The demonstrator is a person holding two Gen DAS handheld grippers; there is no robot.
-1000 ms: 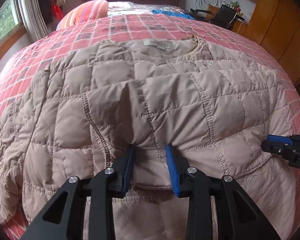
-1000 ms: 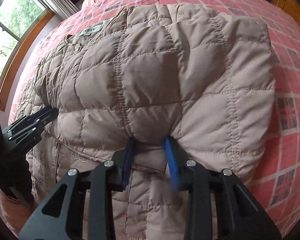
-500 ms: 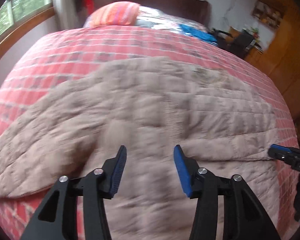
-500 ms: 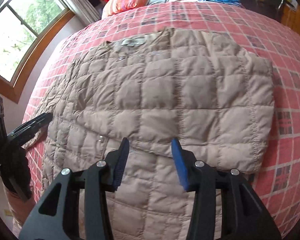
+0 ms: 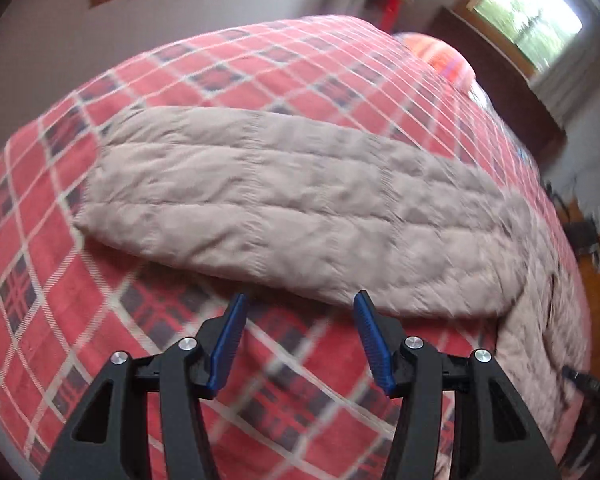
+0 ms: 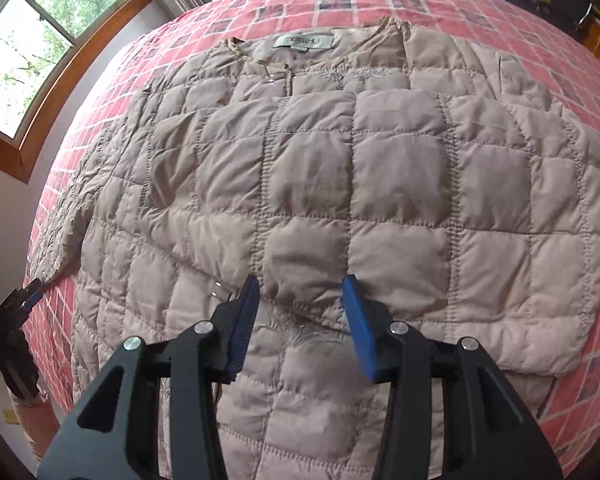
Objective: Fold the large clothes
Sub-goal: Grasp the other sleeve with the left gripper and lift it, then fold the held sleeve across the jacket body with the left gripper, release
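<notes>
In the left wrist view my left tongs (image 5: pixel 298 312) stand released over the plaid bed (image 5: pixel 40 248), just before the sleeve (image 5: pixel 284 208) of the quilted jacket, which lies flat. It looks light, puffy and slippery, so I would pinch the cuff seam. In the right wrist view my right tongs (image 6: pixel 300 296) are also released, above the jacket (image 6: pixel 380 184) at its folded edge.
</notes>
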